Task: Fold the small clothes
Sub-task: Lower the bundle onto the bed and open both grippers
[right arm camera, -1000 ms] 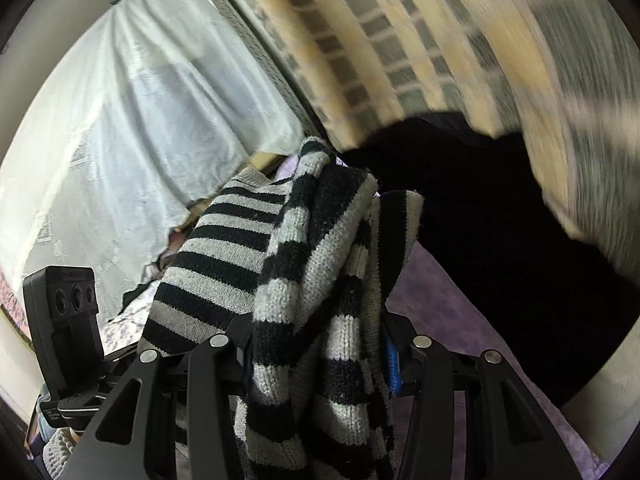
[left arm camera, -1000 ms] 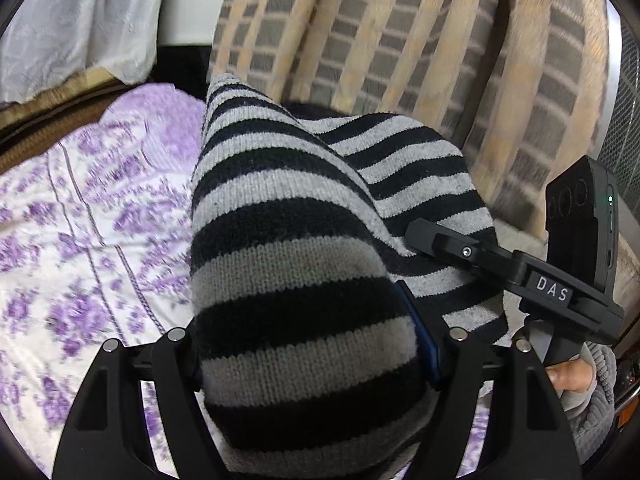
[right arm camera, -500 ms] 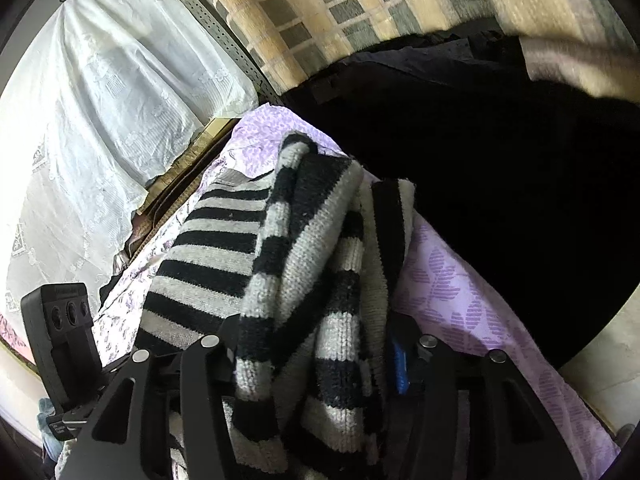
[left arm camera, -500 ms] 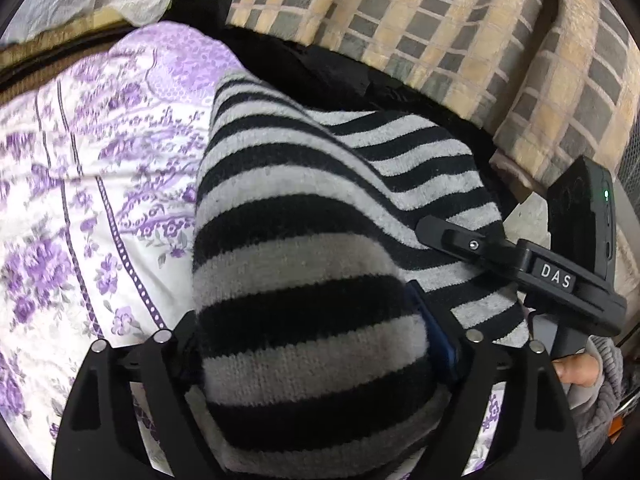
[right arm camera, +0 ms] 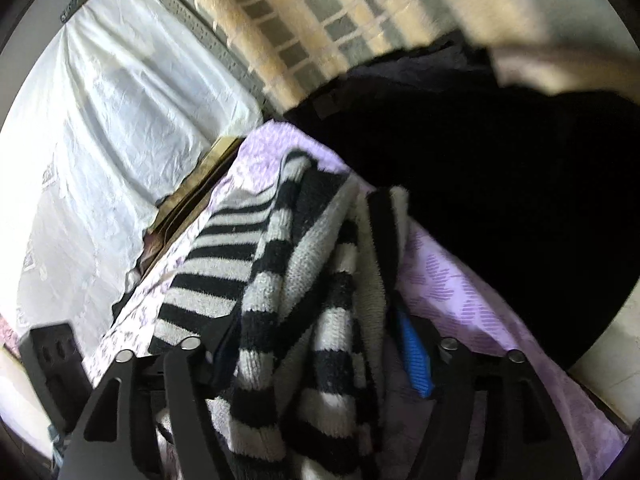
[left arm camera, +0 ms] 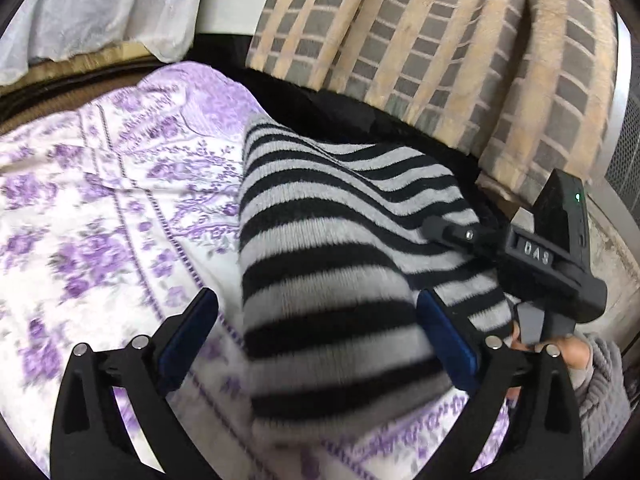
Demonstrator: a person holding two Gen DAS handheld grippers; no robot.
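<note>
A black-and-grey striped knit garment (left arm camera: 328,280) lies folded over on the purple floral sheet (left arm camera: 100,220). My left gripper (left arm camera: 316,320) is open, its blue-padded fingers spread on either side of the garment's near fold, the left one clear of the cloth. The other hand-held gripper (left arm camera: 544,264) rests on the garment's right side. In the right wrist view the bunched garment (right arm camera: 304,300) sits between my right gripper's (right arm camera: 316,344) fingers, which are spread apart, with a gap by the blue pad (right arm camera: 414,354).
A tan and grey checked blanket (left arm camera: 440,48) hangs behind the bed. A black cloth (right arm camera: 500,184) lies at the sheet's far edge. A white curtain (right arm camera: 100,128) hangs at the left, with a brown bed edge (left arm camera: 60,80) below it.
Both grippers have opened and let go of the striped garment, which has come down onto the sheet. The left view has pulled back a little.
</note>
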